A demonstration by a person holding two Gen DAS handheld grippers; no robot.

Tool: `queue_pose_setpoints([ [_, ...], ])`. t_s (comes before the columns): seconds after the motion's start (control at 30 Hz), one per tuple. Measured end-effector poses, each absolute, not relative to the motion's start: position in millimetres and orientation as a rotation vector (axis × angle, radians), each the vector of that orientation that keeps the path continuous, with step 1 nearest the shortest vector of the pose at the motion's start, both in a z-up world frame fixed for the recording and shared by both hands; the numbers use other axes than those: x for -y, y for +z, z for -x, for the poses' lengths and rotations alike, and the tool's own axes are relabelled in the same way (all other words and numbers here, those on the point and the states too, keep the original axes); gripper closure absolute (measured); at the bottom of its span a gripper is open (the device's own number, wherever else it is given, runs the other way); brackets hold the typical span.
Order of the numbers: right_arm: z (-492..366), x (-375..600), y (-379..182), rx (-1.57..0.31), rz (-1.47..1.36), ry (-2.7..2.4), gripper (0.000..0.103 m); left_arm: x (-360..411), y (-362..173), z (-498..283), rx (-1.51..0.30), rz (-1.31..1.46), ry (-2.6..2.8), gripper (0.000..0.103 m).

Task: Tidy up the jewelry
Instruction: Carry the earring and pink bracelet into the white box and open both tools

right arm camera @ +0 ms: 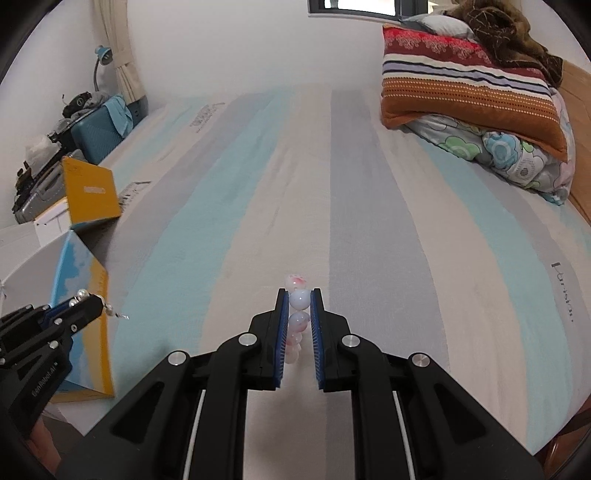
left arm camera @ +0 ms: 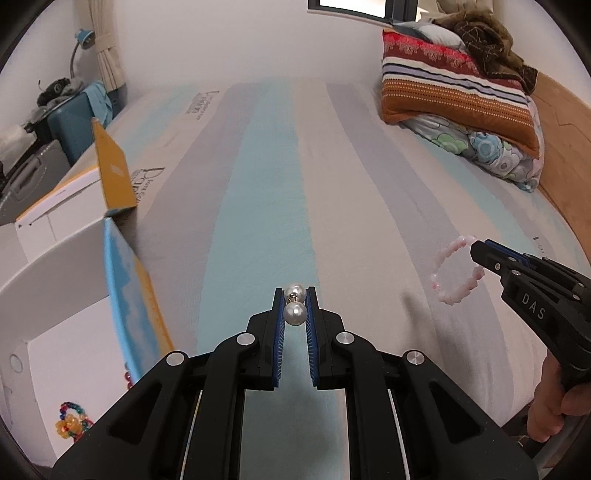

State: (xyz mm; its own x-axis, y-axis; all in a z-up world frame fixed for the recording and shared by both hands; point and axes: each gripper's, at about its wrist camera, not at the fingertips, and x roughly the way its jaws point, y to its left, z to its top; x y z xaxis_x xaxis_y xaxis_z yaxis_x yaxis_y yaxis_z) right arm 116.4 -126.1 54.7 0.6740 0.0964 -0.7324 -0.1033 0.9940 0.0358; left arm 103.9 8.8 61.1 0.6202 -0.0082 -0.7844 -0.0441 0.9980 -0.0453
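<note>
two tongs [left arm camera: 294, 295] [right arm camera: 299, 295] over open bed [left arm camera: 351, 184], box [left arm camera: 122, 295] left

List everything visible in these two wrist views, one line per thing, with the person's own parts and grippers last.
Pearl earring: one, white with metal fitting, between left gripper's pads.
Pink beaded bracelet: one, pale pink, clamped at right gripper's tip.
Multicoloured bead jewelry: one, red, yellow, blue, green, inside white box.
White cardboard box: one, blue-and-yellow flaps, bed's left edge.
Striped bedsheet: one, teal, grey, cream.
Folded quilts: a stack, orange-striped over floral, far right.
Brown blanket: one, on the stack.
Teal desk lamp: one, far left.
Teal suitcase: one, beside bed.
Hand: one, holding right gripper.
Left gripper: black, blue pads, shut.
Right gripper: same, shut.
</note>
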Motion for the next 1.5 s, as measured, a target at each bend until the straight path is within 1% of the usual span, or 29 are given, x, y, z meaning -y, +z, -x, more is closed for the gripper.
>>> queue_pose_setpoints([
  [0.37,-93,84,86,-0.789,0.003,0.171,0.092,-42,95,-74,-0.851,0.101,0.058,0.093],
  [0.6,-78,39,100,-0.759,0.035,0.232,0.092,-80,117,-44,-0.796,0.137,0.095,0.093],
  [0.8,-71,-4,105,-0.736,0.055,0.288,0.092,-121,123,-20,-0.776,0.166,0.161,0.093],
  [1.27,-47,-109,117,-0.701,0.127,0.442,0.092,-232,103,20,-0.801,0.242,0.392,0.093],
  [1.5,-37,-159,101,-0.721,0.172,0.508,0.092,-260,91,32,-0.828,0.265,0.426,0.093],
])
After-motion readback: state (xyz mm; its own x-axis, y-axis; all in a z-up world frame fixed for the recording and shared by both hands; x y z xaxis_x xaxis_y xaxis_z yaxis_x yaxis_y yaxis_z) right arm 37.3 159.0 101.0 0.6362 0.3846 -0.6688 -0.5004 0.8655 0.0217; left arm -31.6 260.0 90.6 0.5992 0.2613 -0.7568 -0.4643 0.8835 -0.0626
